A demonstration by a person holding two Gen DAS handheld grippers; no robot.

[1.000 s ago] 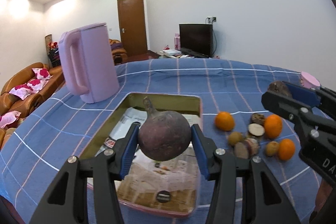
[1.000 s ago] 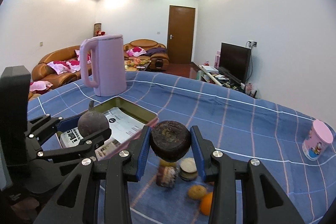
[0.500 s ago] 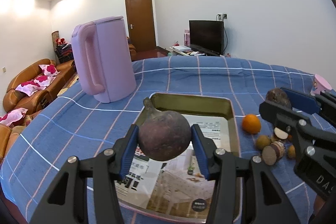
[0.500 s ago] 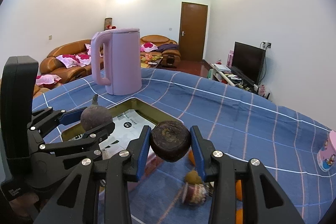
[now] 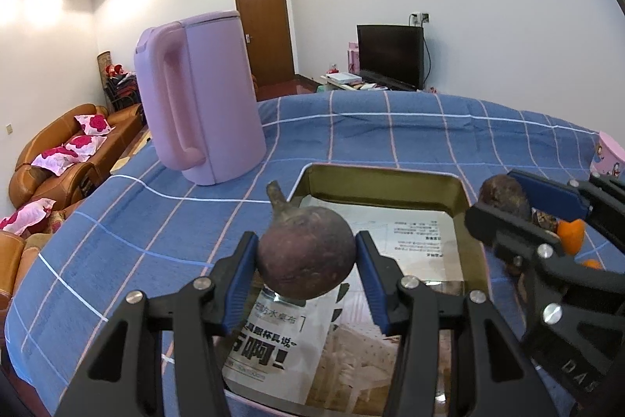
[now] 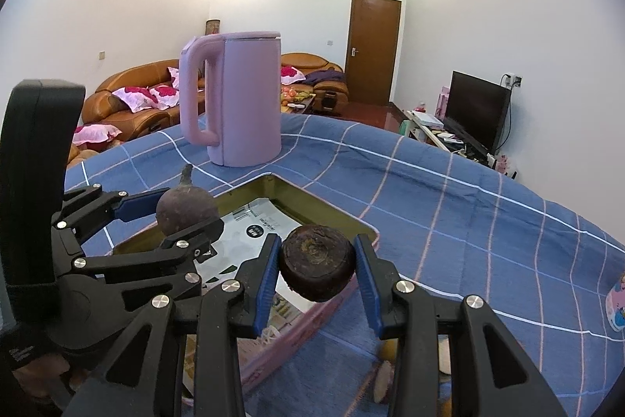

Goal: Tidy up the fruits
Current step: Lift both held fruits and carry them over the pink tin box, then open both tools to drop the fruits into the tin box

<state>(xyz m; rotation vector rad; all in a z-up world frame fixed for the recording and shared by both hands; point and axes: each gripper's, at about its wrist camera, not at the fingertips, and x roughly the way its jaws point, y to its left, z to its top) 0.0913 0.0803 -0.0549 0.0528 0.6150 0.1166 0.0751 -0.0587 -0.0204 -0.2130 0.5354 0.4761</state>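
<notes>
While both hand-held tools hang above the blue checked tablecloth (image 5: 390, 143), the left gripper (image 5: 306, 262) has its blue pads pressed to the two flanks of a round, dark purple mangosteen with a stubby stem (image 5: 306, 256), carried clear of the surface over the near part of a shallow, rectangular gold-lined metal tray with a pink outside (image 5: 381, 172) whose floor is covered by printed paper (image 5: 414, 235). The fruit's stem rises up and leans away from this gripper toward the left, so its stem-to-base axis stands close to upright, tilted. To its right, the right gripper (image 6: 317, 270) is clamped narrowly on a second dark, rough-skinned mangosteen (image 6: 317, 266), squat in shape, with its flat, puckered end turned back at the camera; its short axis seems to run along the fingers, though the far side is hidden. This fruit sits above the tray's near right rim. Beyond the left gripper and to its left, a tall pink plastic electric kettle (image 5: 199, 96) stands upright on the cloth, handle facing left. Small orange fruits (image 5: 570, 241) lie on the cloth behind the right gripper's fingers, and a pink printed cup (image 5: 607, 155) stands far right.
</notes>
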